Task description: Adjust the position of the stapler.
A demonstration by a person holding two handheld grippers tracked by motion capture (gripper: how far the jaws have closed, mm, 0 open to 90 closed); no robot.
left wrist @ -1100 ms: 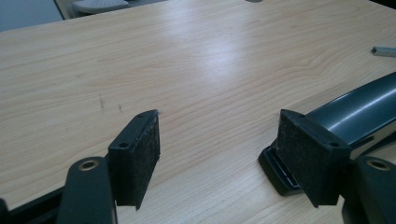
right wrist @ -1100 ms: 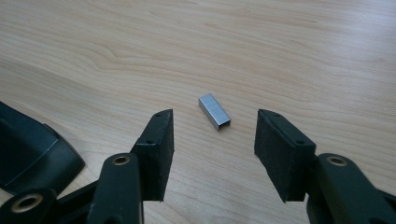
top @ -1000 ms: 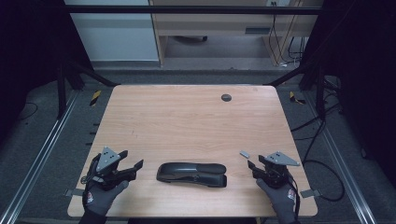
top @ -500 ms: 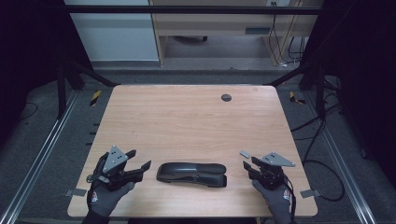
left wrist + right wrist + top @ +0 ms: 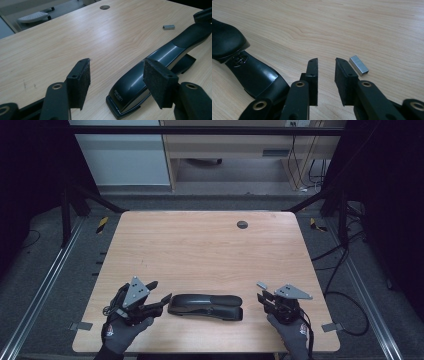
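A black stapler (image 5: 205, 306) lies lengthwise near the table's front edge. My left gripper (image 5: 159, 294) is at its left end. In the left gripper view the jaws (image 5: 117, 72) stand apart with the stapler's nose (image 5: 140, 85) just beyond them, and neither pad touches it. They have just been closing. My right gripper (image 5: 265, 299) sits off the stapler's right end. Its jaws (image 5: 326, 62) have just been closing to a narrow gap with nothing between them. A small grey strip of staples (image 5: 359, 65) lies on the wood just right of the right-hand jaw, also seen as the strip (image 5: 261, 285).
The wooden table (image 5: 200, 250) has a round cable hole (image 5: 242, 224) near its far edge. Dark frame posts and cables stand around the table's sides. The stapler's rear end (image 5: 227, 42) fills the left of the right gripper view.
The left gripper has moved right, up to the stapler's left end, and its jaws have narrowed. The right gripper's jaws have narrowed a lot while that hand stayed put.
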